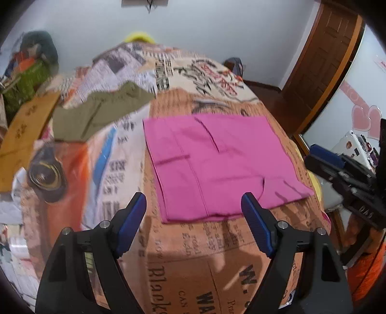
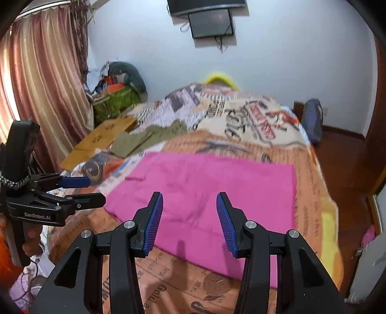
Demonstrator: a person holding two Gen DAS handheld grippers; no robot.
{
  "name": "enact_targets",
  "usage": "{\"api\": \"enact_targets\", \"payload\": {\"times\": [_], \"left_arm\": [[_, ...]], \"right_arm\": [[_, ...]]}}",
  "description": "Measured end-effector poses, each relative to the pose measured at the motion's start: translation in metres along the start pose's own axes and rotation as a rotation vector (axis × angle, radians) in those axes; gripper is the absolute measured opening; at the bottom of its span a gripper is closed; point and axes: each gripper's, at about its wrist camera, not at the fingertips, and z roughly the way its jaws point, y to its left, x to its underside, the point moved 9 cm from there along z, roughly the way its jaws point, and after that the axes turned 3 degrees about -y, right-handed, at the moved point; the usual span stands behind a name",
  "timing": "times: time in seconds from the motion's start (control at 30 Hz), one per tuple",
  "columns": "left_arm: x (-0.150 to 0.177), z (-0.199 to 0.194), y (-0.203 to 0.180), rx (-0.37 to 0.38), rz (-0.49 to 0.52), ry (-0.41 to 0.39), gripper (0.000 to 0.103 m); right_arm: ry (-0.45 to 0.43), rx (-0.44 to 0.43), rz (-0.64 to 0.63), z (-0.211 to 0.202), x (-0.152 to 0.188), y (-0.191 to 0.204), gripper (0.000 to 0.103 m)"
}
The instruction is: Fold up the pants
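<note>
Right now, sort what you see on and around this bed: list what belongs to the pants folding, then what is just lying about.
Belongs to the job:
- pink pants, folded flat on the bedspread
- left gripper, open, empty
- right gripper, open, empty

Just lying about:
- olive garment
- cardboard sheet
- green bag
- yellow object beyond the bed

A newsprint-patterned bedspread (image 2: 241, 125) covers the bed; an olive garment (image 2: 144, 137) lies near flattened cardboard (image 2: 101, 140); striped curtains (image 2: 43, 84) hang left; a dark screen (image 2: 211, 23) is wall-mounted.
</note>
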Motion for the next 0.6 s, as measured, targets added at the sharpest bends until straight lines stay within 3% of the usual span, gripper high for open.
{"api": "enact_targets", "payload": {"times": [0.33, 0.43, 0.6], "left_arm": [[0.035, 0.026, -0.004, 0.134, -0.157, 0.127, 0.081], [0.037, 0.024, -0.006, 0.143, -0.179, 0.123, 0.081], [0.036, 0.026, -0.008, 0.208, -0.285, 0.123, 0.092]], "right_arm": [[0.115, 0.019, 0.020, 0.034, 0.044, -0.006, 0.042], [0.128, 0.003, 0.024, 0.037, 0.051, -0.005, 0.042], [0.127, -0.024, 0.041, 0.037, 0.051, -0.005, 0.042]]}}
